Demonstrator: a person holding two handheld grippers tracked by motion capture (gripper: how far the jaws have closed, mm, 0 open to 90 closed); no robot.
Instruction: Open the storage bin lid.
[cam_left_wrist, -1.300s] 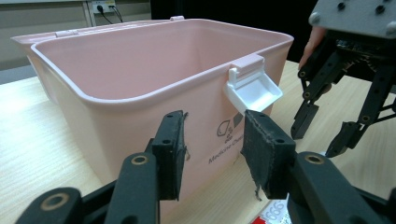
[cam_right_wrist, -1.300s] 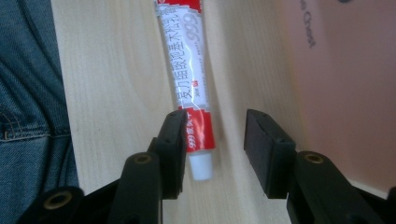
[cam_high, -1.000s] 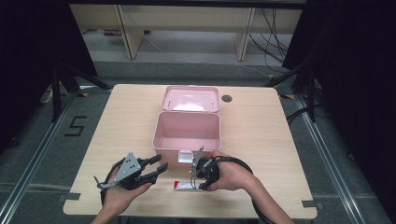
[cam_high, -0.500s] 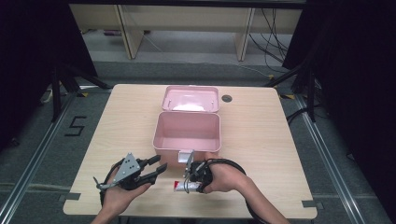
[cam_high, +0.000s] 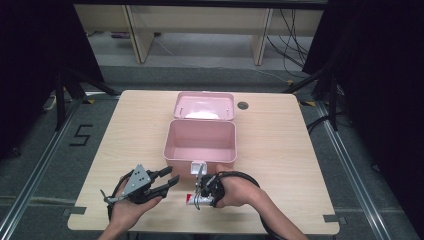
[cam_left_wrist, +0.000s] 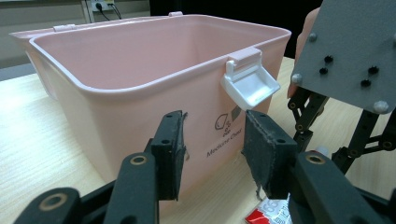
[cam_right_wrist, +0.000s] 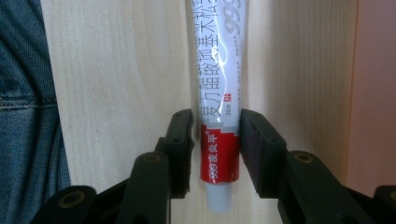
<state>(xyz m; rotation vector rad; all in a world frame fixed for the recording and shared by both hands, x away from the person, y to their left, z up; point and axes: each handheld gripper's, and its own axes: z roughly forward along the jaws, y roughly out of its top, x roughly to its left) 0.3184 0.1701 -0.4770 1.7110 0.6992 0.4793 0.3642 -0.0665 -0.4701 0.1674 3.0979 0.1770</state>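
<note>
White-and-red, the ointment tube (cam_right_wrist: 219, 121) lies flat on the bench (cam_high: 300, 165) just in front of the open pink box (cam_high: 200, 142), its long axis running straight ahead between the right gripper (cam_right_wrist: 215, 140) fingers, cap end nearest. Those fingers have just been closing and now flank the tube's sides, seemingly not yet pressing. Beside it, the left gripper (cam_left_wrist: 212, 149) hangs open and empty, facing the box.

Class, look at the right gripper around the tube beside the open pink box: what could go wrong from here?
1. The right gripper has just been closing, with the tube between its pads near the cap end. Gripped so far from the middle, the long body may sag or swing on lifting.
2. The tube is soft, so a hard squeeze could dent it.
3. The pink box stands close by, so a lifted tube might knock its white latch.
</note>
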